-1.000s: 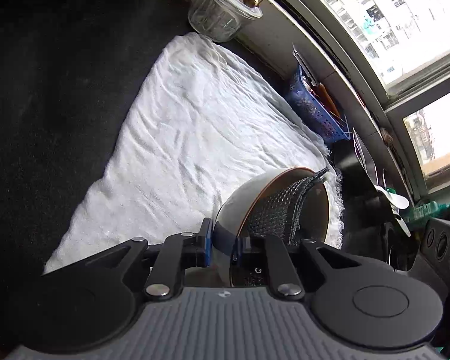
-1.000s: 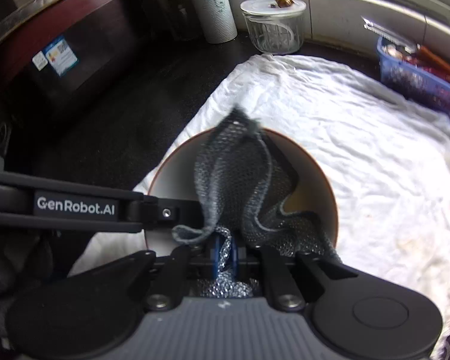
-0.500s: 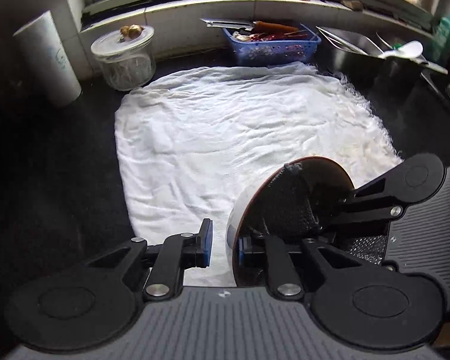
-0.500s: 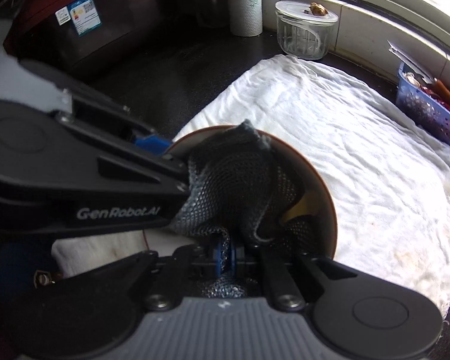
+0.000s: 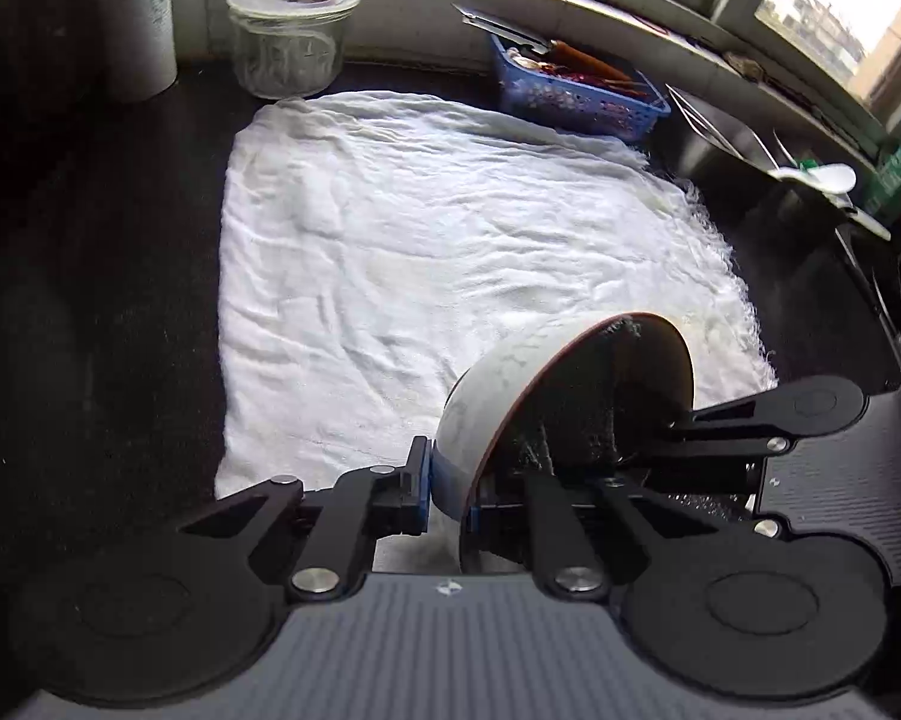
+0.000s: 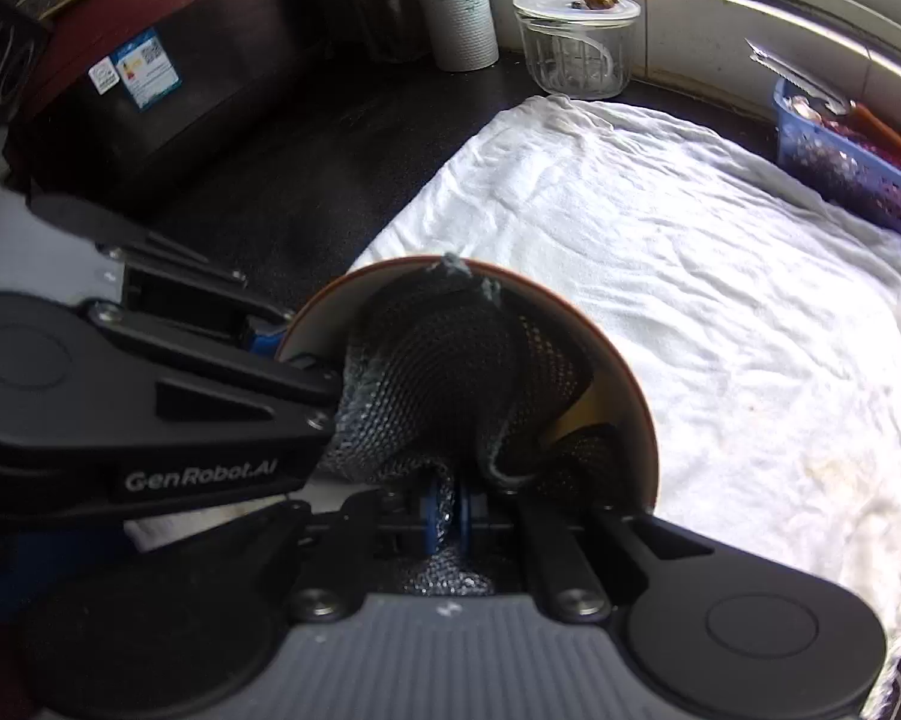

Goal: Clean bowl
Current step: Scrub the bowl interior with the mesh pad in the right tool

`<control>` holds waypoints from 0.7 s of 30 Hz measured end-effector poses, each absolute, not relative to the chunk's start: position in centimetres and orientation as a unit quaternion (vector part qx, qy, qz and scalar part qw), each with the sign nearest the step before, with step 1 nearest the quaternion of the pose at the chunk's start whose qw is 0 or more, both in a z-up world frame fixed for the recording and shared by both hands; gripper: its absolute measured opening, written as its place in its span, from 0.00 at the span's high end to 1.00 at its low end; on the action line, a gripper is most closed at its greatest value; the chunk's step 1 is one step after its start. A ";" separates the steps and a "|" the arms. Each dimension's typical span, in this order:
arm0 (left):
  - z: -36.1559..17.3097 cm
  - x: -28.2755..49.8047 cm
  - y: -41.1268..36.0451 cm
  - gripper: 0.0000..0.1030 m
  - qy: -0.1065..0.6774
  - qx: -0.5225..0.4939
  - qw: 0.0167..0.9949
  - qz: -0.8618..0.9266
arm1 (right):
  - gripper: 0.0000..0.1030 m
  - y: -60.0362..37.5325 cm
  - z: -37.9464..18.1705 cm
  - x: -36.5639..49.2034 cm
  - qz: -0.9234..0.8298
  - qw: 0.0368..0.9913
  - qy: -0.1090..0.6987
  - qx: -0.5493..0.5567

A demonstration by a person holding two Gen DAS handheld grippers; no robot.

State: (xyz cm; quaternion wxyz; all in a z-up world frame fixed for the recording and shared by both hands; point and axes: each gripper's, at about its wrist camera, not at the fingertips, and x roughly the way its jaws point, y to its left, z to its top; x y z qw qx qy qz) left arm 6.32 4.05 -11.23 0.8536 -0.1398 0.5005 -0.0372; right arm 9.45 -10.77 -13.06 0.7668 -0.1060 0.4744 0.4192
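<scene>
Left gripper (image 5: 447,495) clamped on rim of bowl (image 5: 492,378); bowl tipped on edge above white cloth (image 5: 426,240), mouth facing right. Right gripper (image 6: 444,507) closed on grey mesh scrubber (image 6: 444,378), wadded inside bowl (image 6: 630,414). Bowl floor mostly hidden by mesh; one yellowish patch visible. Beyond cloth: glass jar (image 5: 288,36), blue basket (image 5: 576,96); basket contents hard to make out.

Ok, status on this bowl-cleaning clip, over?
Left gripper shut on bowl rim, bowl tilted over white cloth. Right gripper shut on mesh scrubber, stuffed inside bowl. Nothing in the way.
</scene>
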 end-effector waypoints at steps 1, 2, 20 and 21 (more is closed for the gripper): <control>-11.5 6.2 4.6 0.89 0.501 -0.164 0.849 -0.032 | 0.94 -10.7 -13.1 9.4 0.419 0.767 0.476 -0.100; -11.8 6.0 5.2 0.89 0.499 -0.193 0.844 -0.027 | 0.94 -10.7 -13.1 9.4 0.419 0.766 0.478 -0.090; -9.5 5.7 2.1 0.83 0.475 -0.013 0.880 -0.027 | 0.94 -9.4 -12.6 7.9 0.425 0.771 0.452 -0.143; -9.0 5.7 1.2 0.83 0.468 0.036 0.882 -0.031 | 0.94 -9.1 -12.6 7.7 0.426 0.772 0.443 -0.165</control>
